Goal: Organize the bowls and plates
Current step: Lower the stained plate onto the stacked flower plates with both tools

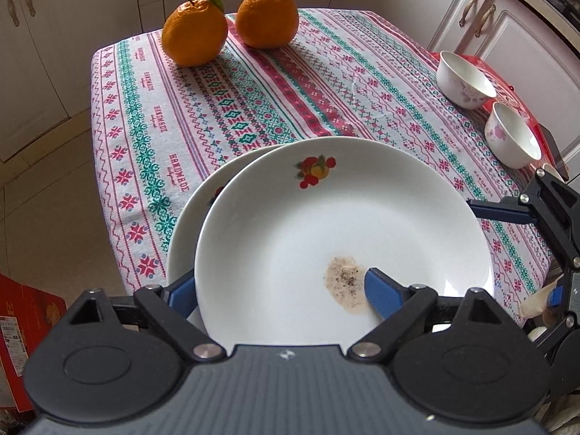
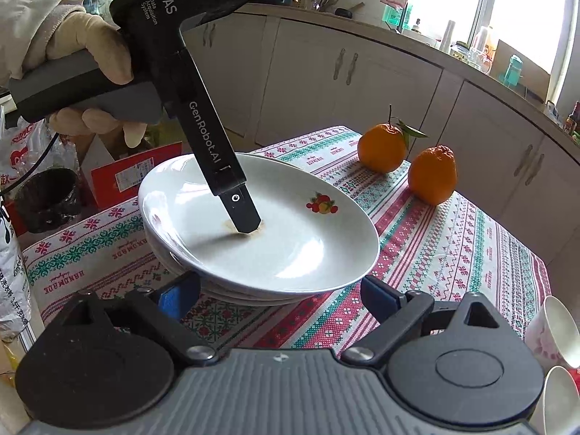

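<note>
Our left gripper [image 1: 279, 286], jaws wide, apparently free of the top plate [image 1: 344, 239], stacked lower centre; right gripper [image 2: 279, 297] waits wide.

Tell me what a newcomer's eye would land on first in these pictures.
The white plate fills the near end of the patterned tablecloth, stacked on other plates, with a brown speckled stain in its well. The left tongs straddle its near rim, one finger inside by the stain. Two bright oranges sit at the far end, and two flowered bowls stand at the right edge.
</note>
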The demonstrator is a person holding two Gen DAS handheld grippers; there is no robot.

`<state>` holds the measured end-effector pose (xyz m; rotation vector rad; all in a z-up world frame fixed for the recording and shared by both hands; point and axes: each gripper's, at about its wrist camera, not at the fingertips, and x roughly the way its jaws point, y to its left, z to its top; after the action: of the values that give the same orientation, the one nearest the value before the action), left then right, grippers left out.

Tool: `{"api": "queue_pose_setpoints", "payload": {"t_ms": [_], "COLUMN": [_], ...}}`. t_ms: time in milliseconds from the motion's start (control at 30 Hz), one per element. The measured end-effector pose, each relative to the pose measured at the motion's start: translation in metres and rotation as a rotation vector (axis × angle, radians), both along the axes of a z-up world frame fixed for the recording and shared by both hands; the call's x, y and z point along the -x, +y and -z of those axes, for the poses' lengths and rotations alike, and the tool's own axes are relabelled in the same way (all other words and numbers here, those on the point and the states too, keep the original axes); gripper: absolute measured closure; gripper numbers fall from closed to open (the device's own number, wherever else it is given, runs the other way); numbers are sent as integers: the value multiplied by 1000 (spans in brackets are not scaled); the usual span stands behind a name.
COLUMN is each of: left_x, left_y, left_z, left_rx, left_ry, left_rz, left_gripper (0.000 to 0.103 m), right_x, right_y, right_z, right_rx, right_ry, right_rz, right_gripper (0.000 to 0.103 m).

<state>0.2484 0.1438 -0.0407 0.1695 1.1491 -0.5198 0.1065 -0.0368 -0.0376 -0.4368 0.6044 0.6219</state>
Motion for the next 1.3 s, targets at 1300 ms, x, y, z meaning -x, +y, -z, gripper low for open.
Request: {"api": "queue_pose_setpoints", "payload": {"t_ms": [1300], "left_x": [-9], "left_y": [-9], "left_z": [3], "left_rx": [-32], "left_ry": [44], "left_rz": [39], "left_gripper": [1], "right_x": [-9], "right_y": [-17], "right_z": [-2], "right_rx": [-148], "right_ry": [68], "right_rz": [-26], "right_gripper": [6]}}
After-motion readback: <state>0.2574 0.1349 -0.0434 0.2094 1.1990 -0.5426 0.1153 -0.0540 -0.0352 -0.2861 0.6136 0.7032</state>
